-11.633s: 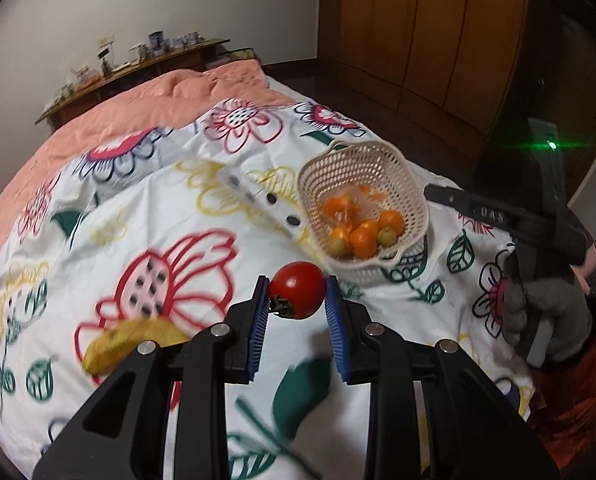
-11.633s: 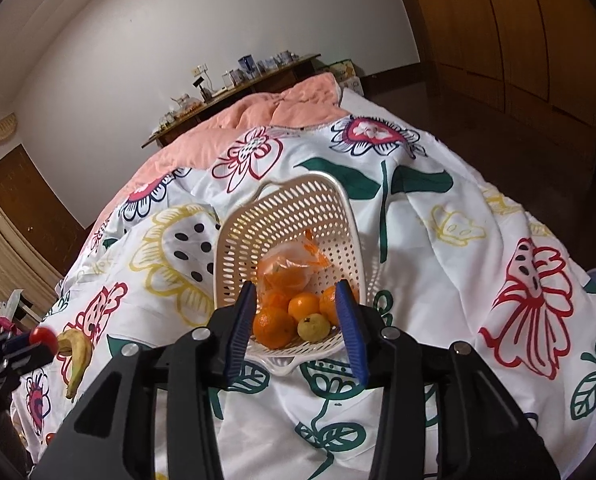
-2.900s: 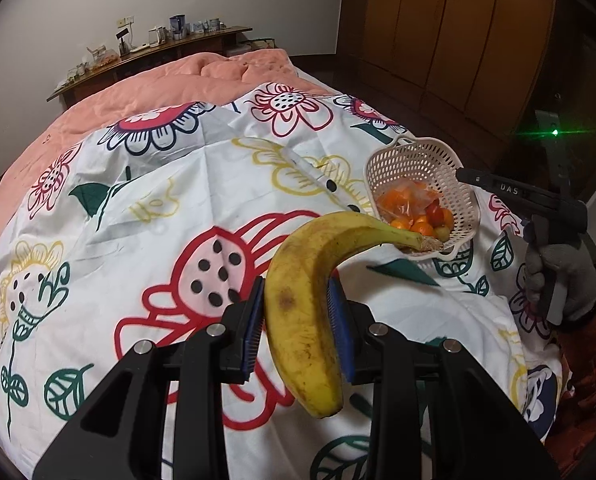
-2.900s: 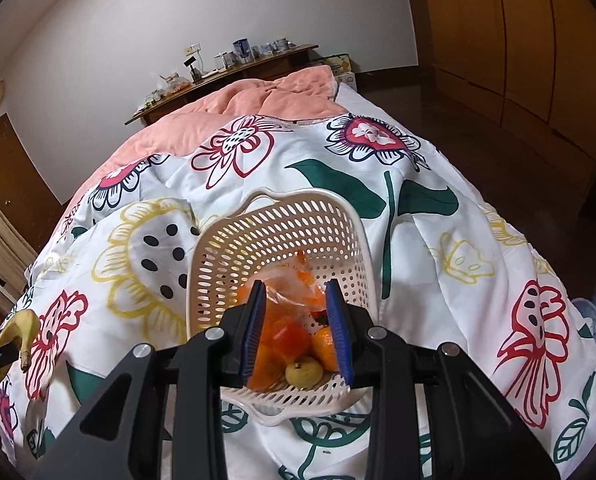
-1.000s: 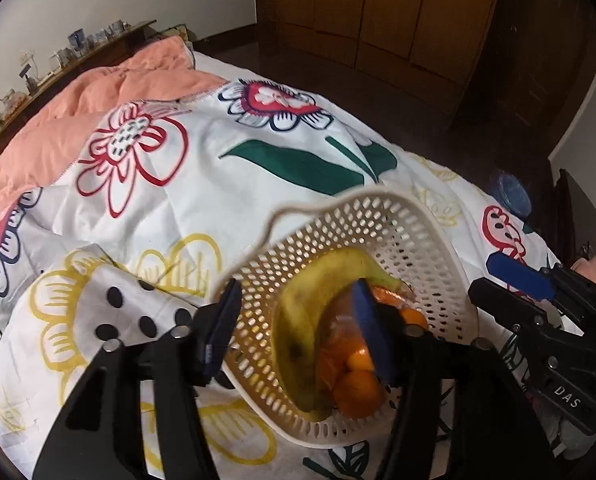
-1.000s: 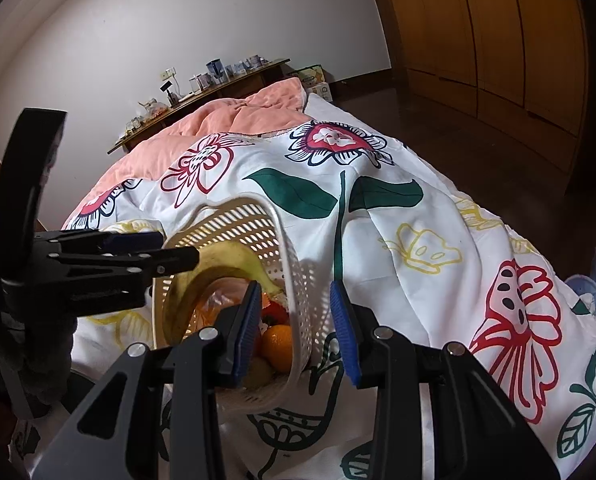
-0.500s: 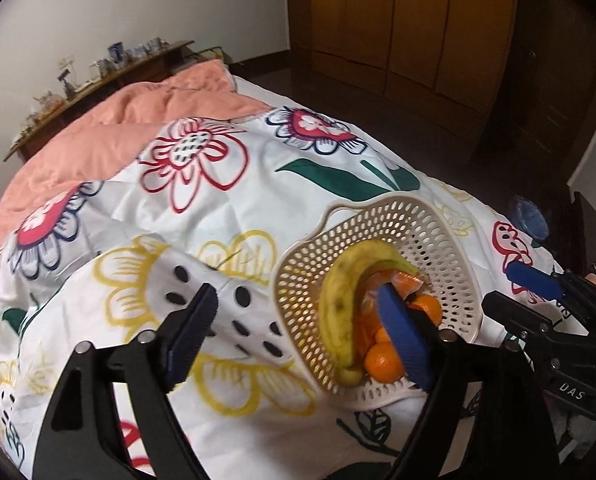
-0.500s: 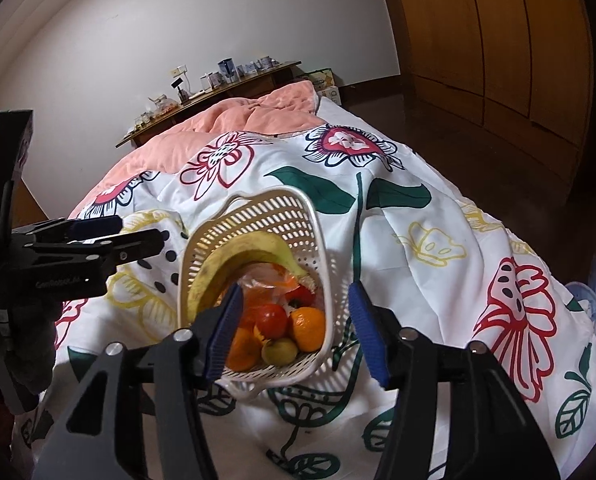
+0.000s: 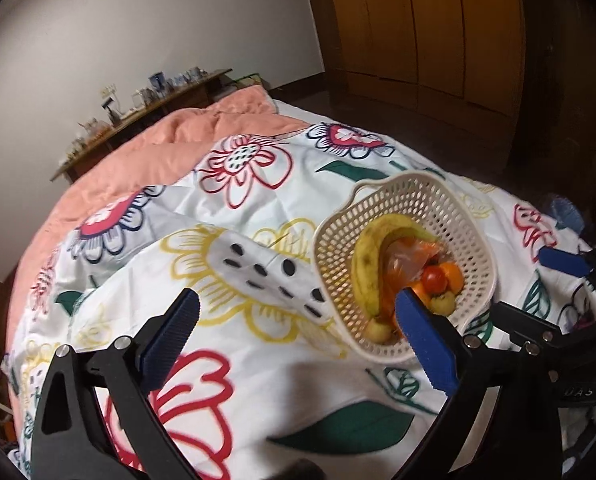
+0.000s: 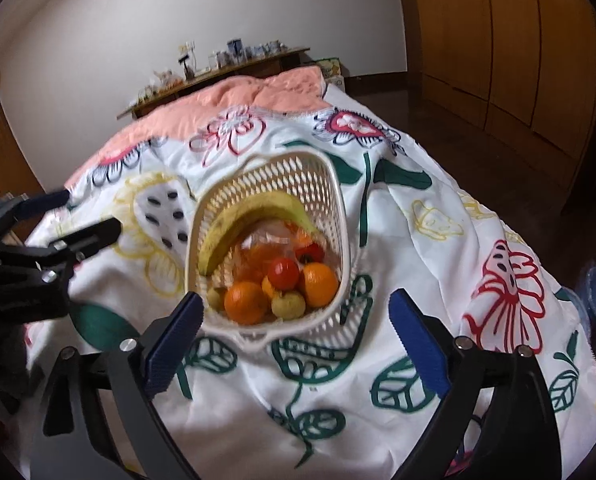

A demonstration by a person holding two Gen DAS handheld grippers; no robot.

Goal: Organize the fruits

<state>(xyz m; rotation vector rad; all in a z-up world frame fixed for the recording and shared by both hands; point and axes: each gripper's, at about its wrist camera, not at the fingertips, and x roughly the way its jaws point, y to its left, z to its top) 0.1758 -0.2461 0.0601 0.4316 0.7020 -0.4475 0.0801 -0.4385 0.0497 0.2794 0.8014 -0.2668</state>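
A cream perforated basket [image 10: 330, 184] sits on the flowered bedspread. In it lie a yellow banana [image 10: 249, 216], oranges [image 10: 245, 302], a red tomato [image 10: 283, 274], small green fruits [image 10: 287, 306] and an orange plastic bag [image 10: 265, 240]. My right gripper [image 10: 293, 340] is open and empty, just in front of the basket's near rim. My left gripper [image 9: 298, 340] is open and empty, above the bedspread left of the basket [image 9: 450, 208], where the banana [image 9: 368, 264] also shows. The left gripper also appears at the left in the right wrist view [image 10: 53, 220].
The bedspread [image 10: 418, 260] covers the bed, with a pink quilt [image 10: 237, 100] at the far end. A wooden shelf with small items [image 10: 217, 68] stands against the white wall. Wooden wardrobes [image 10: 518, 40] line the right side, across dark floor.
The banana has been let go into the basket. My left gripper has opened wide and drawn back to the left. My right gripper has opened wider and moved back from the basket.
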